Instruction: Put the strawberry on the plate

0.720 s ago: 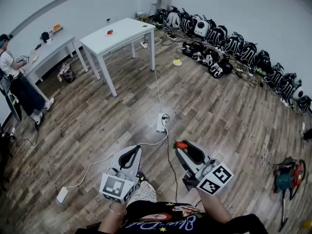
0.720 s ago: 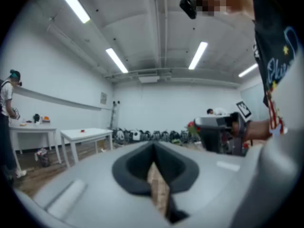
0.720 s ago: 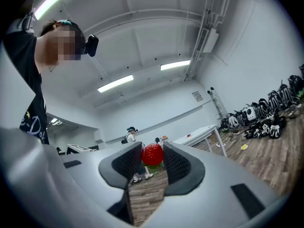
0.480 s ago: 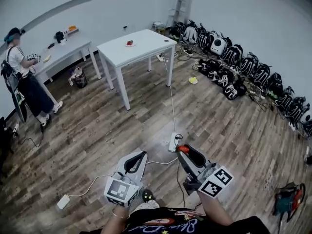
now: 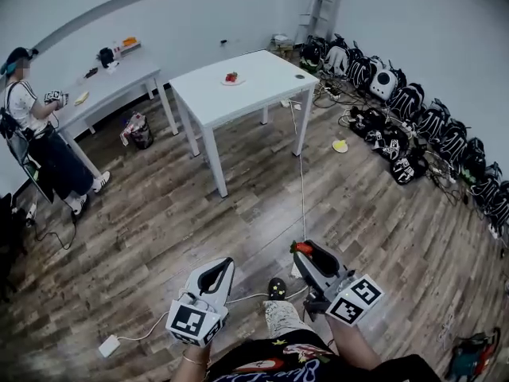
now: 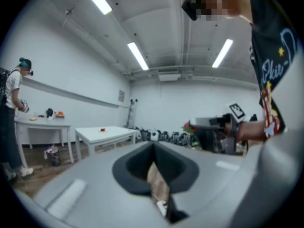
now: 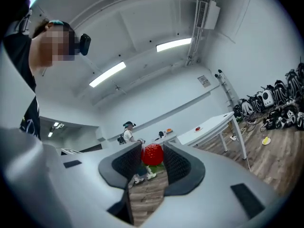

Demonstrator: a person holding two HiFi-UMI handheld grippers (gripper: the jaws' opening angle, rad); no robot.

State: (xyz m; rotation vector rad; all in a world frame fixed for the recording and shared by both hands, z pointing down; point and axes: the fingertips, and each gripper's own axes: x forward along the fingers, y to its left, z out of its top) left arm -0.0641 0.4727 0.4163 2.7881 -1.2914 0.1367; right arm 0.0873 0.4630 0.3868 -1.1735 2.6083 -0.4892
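A red strawberry (image 5: 301,248) (image 7: 153,154) sits between the tips of my right gripper (image 5: 302,251) (image 7: 153,158), which is shut on it. My left gripper (image 5: 220,267) (image 6: 154,169) is held beside it, low in the head view, shut with nothing in it. Both are carried above the wooden floor, well short of the white table (image 5: 270,76). A small plate (image 5: 232,79) (image 7: 198,128) (image 6: 102,129) with something red on it lies near the table's middle.
A second person (image 5: 36,138) stands at a grey table (image 5: 119,74) on the left. Backpacks (image 5: 413,114) line the right wall. A cable (image 5: 301,165) runs across the floor from the white table, and a power strip (image 5: 109,344) lies near my left side.
The white table and the plate have come nearer and shifted right in the head view. Both grippers keep their places before me, the strawberry still held in the right one.
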